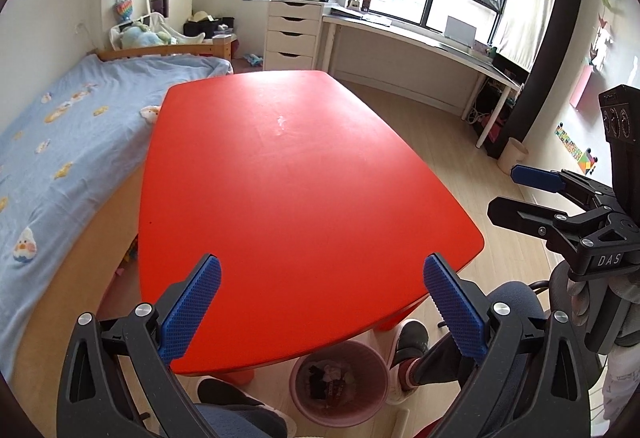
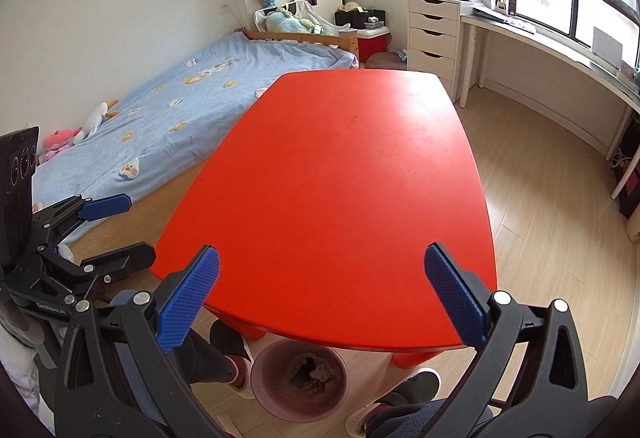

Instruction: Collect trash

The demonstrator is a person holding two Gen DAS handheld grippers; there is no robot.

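A bare red table (image 1: 304, 178) fills the middle of both views (image 2: 344, 178). A pink waste bin (image 1: 340, 384) stands on the floor under its near edge, with dark scraps of trash inside; it also shows in the right wrist view (image 2: 300, 382). My left gripper (image 1: 322, 304) is open and empty above the table's near edge. My right gripper (image 2: 322, 302) is open and empty beside it. Each gripper shows at the edge of the other's view, the right one (image 1: 520, 194) and the left one (image 2: 120, 230), with jaws apart.
A bed with a blue blanket (image 2: 168, 110) runs along the table's left side. A white drawer unit (image 1: 294, 34) and a long white desk (image 1: 420, 42) stand under the window. The person's legs and shoes (image 1: 408, 354) flank the bin. Wooden floor (image 2: 540, 198) lies to the right.
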